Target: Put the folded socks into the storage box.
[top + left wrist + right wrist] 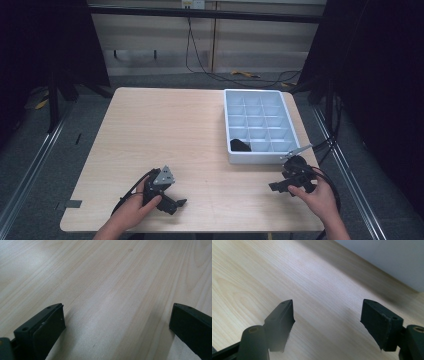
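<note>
Pale wood table (165, 130) sat in dim room, grey floor around, cables trailing by far wall. White compartment tray (257, 97) stood at table's right side; dark object (240, 145) lay in its near-left compartment. Left gripper (175, 205) rested low at near-left edge, jaws spread wide, empty. Right gripper (277, 187) sat just before tray's near wall, jaws wide too, gripping nothing. Right gripper view caught tray wall (387, 260) close by; left gripper view gave bare wood grain (112, 285).

Both grippers are black with flat black fingers (282, 317). The left gripper (167, 197) has a grey three-cornered plate and a black cable.
</note>
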